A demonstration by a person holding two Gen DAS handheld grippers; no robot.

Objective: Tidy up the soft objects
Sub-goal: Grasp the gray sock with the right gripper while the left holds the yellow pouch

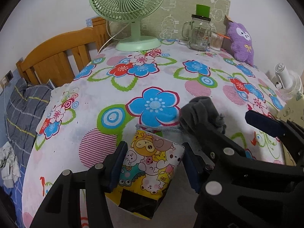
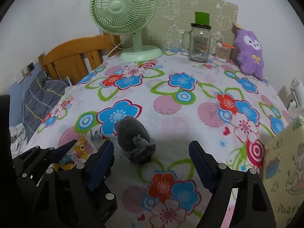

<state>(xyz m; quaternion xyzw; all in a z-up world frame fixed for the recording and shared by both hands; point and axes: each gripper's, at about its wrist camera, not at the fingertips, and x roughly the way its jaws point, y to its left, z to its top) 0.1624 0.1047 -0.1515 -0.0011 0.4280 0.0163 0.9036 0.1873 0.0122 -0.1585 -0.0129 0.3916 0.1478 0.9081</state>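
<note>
a white wall and a patch of pale green cartoon wallpaper [image 2: 195, 9] backed a table covered with a flowered cloth [image 1: 171, 76] in blue, red, pink and green. at the far edge stood a mint green desk fan [image 1: 127, 3], a glass jar mug [image 1: 199, 34] with a green cap, a small cup of cotton swabs [image 2: 222, 52] and a purple plush toy [image 2: 248, 51] leaning against the wall. to the left of the table was a wooden headboard [image 1: 57, 57] with a grey plaid pillow [image 1: 24, 110] below it, and a small white fan [image 1: 286, 79] sat off the right edge.

the left gripper [image 1: 152, 165] pinched a yellow cartoon-print pouch [image 1: 150, 161] between its blue pads, one pad pressed on each side, the pouch held at the near edge of the cloth with a black patch on its lower part. a grey cord [image 1: 159, 128] ran from the pouch's top toward a dark grey soft bag [image 2: 134, 138] that lay on the cloth just beyond and to the right of it, its drawstring end bunched toward the camera.

the right gripper [image 2: 152, 161] stood spread wide with nothing pressed between its pads; the grey bag lay just ahead of the gap, nearer the left finger, and no contact showed. the two grippers sat close side by side
</note>
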